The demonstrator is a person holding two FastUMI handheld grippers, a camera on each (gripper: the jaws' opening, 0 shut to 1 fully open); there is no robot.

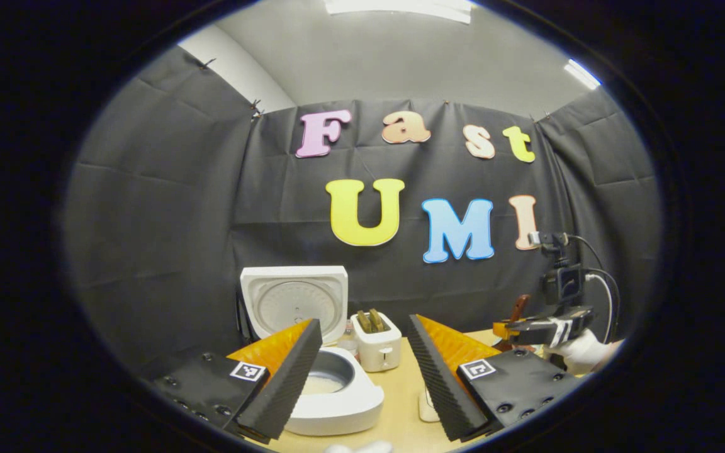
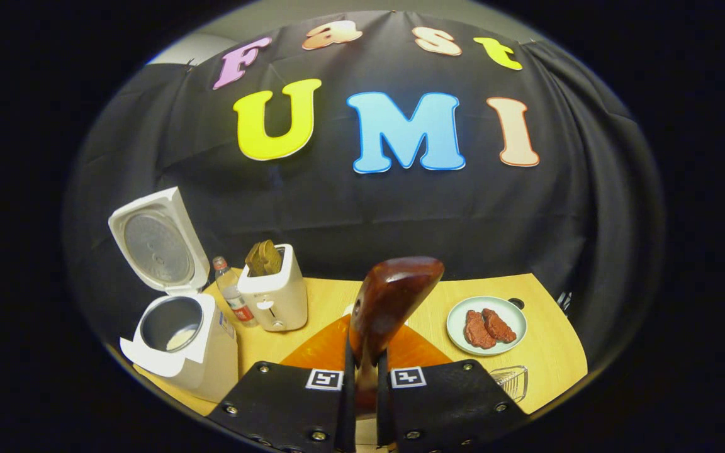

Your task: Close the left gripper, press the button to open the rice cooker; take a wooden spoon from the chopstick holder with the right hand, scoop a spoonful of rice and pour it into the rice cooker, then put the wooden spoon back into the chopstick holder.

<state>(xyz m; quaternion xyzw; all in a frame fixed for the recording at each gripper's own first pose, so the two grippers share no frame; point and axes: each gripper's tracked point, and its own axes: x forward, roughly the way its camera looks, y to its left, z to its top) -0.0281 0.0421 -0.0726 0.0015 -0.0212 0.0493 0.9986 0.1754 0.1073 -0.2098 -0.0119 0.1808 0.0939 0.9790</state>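
Two fingers of the left tool [image 1: 362, 371] stand spread with nothing between, held back above the rice cooker [image 1: 331, 390], whose lid is up, leaving its pot free for pouring; a toaster [image 1: 376, 340] stands just behind. Farther right, the right tool [image 1: 545, 330] is seen with a gloved hand [image 1: 579, 352]. From the right gripper view, the right tool [image 2: 362, 377] is clenched on the wooden spoon [image 2: 387, 302], bowl raised; rice cooker [image 2: 177, 340] lies far left, with bottle [image 2: 231, 296], toaster [image 2: 274, 292] and a plate [image 2: 517, 318] of meat on the surface [image 2: 325, 302]

Bright overhead light, fisheye-bent edges

Open rice cooker [image 1: 331, 384] beside toaster [image 1: 376, 343]
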